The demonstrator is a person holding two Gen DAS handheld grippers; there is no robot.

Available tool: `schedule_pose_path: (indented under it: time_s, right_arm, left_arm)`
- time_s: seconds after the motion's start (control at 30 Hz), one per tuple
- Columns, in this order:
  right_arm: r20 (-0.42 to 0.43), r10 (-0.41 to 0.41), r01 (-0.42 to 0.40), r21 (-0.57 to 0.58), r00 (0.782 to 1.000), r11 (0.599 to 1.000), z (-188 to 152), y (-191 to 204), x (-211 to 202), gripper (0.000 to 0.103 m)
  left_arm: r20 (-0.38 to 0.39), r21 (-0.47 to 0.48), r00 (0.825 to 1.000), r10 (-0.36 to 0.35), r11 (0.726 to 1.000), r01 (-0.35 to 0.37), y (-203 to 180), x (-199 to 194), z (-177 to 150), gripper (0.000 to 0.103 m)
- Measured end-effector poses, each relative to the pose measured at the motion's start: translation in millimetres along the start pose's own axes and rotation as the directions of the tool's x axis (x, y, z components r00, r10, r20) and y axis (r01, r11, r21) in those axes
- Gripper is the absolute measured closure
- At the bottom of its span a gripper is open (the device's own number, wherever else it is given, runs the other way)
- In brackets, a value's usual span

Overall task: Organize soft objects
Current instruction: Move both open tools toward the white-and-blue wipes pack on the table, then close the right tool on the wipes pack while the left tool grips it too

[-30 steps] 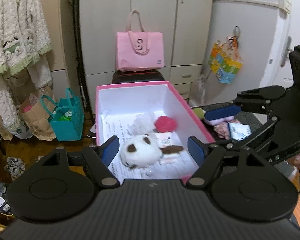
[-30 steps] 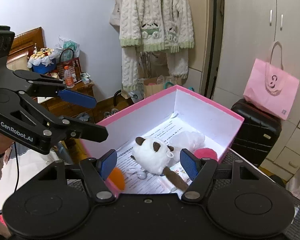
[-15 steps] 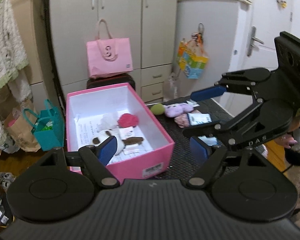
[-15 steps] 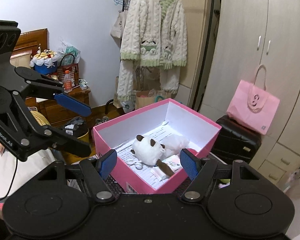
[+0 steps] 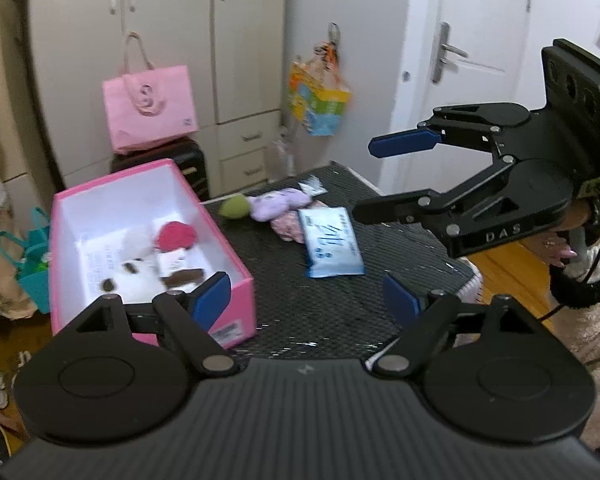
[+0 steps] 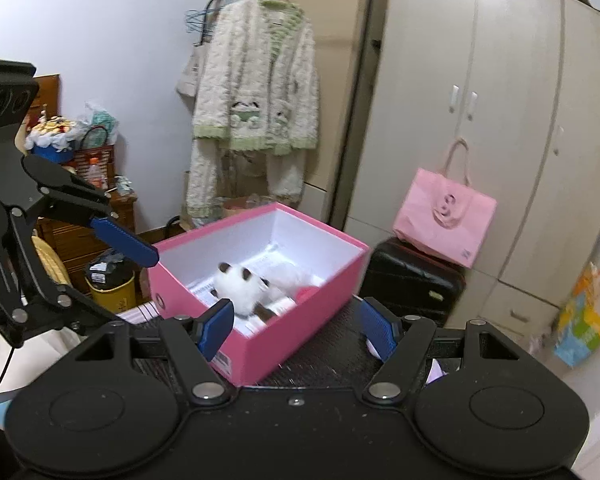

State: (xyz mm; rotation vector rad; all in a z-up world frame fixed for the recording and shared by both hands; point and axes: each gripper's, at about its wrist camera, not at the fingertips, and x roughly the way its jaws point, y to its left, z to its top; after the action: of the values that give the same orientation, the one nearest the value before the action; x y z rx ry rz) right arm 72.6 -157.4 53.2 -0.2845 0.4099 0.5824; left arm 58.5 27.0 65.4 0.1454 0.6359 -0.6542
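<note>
Both grippers have pulled back from over the pink box point(image 5: 236, 280) since the earlier frames, when they hung just above the toys inside it; the view from each now takes in the box's outer wall and the black worktop point(image 5: 328, 312) beside it. The left gripper point(image 5: 308, 300) stands wide, its jaws having just been opening further, with nothing between them but bare worktop. The right gripper point(image 6: 296, 326) is released too, its jaws parted and empty, with the near corner of the box showing between its blue pads point(image 6: 216, 326).

Inside the box lie a white plush toy with brown patches point(image 6: 238, 284), a red pompom point(image 5: 176, 236) and a pale fluffy piece behind them, on printed paper.

Outside the box, on the worktop to its right as the left camera sees it, sit a green ball point(image 5: 234, 206), a purple plush point(image 5: 278, 204) touching it, a pink soft piece point(image 5: 286, 228) and a blue tissue pack point(image 5: 332, 242).
</note>
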Motion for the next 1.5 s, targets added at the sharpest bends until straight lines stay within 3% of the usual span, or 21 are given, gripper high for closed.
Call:
schedule_pose_path:
  time_s: [0.2, 0.4, 0.53, 0.67, 0.77, 0.83, 0.9, 1.0, 1.13, 1.3, 1.5]
  right_arm:
    - [-0.025, -0.015, 0.017, 0.079, 1.0, 0.997, -27.2, -24.4, -9.2, 0.028]
    - [-0.069, 0.016, -0.005, 0.148, 0.997, 0.989, -54.4, -52.9, 2.6, 0.026]
    - [-0.077, 0.048, -0.028, 0.239, 0.996, 0.971, -75.2, -81.8, 13.0, 0.025]
    - [-0.066, 0.076, -0.053, 0.301, 0.995, 0.952, -92.0, -107.4, 22.2, 0.025]
    - [-0.03, 0.082, -0.068, 0.323, 0.996, 0.944, -103.7, -122.8, 29.9, 0.025]
    - [0.006, 0.002, -0.004, 0.305, 1.0, 0.952, -110.0, -127.5, 36.9, 0.024]
    - [-0.015, -0.073, 0.074, 0.272, 0.997, 0.959, -114.5, -132.0, 47.8, 0.023]
    - [-0.06, -0.111, 0.123, 0.251, 0.992, 0.96, -118.2, -137.3, 67.6, 0.023]
    - [-0.119, -0.07, 0.097, 0.241, 0.99, 0.966, -121.5, -145.3, 92.0, 0.023]
    - [-0.179, -0.023, 0.083, 0.337, 0.984, 0.938, -129.7, -171.9, 125.3, 0.023]
    - [-0.179, 0.088, -0.012, 0.386, 0.98, 0.922, -136.1, -184.4, 151.0, 0.028]
  left_arm:
    - [-0.054, 0.02, 0.996, -0.069, 0.997, 0.07, -17.5, 34.5, 3.3, 0.018]
    - [-0.051, -0.035, 0.984, -0.17, 0.985, 0.168, -28.9, 75.0, 11.1, 0.013]
    - [-0.043, -0.043, 0.984, -0.171, 0.985, 0.169, -34.1, 102.9, 11.4, 0.006]
    - [-0.084, -0.087, 0.978, -0.193, 0.979, 0.186, -33.5, 132.5, 6.4, 0.005]
    - [-0.093, -0.108, 0.981, -0.172, 0.981, 0.162, -32.7, 151.5, 0.5, 0.003]
    - [-0.065, -0.117, 0.988, -0.14, 0.984, 0.132, -31.4, 162.3, -4.3, 0.002]
    - [-0.047, -0.1, 0.994, -0.102, 0.99, 0.097, -30.7, 172.0, -7.5, 0.002]
    - [-0.053, -0.118, 0.997, -0.05, 0.992, 0.044, -26.8, 187.0, -11.2, 0.003]
    - [-0.05, -0.173, 0.997, -0.066, 0.983, 0.056, -23.7, 203.8, -20.0, 0.003]
    - [-0.044, -0.185, 0.998, -0.036, 0.982, 0.028, -28.0, 217.8, -29.8, 0.003]
    - [-0.088, -0.329, 0.992, -0.095, 0.942, 0.061, -15.9, 237.1, -35.7, 0.005]
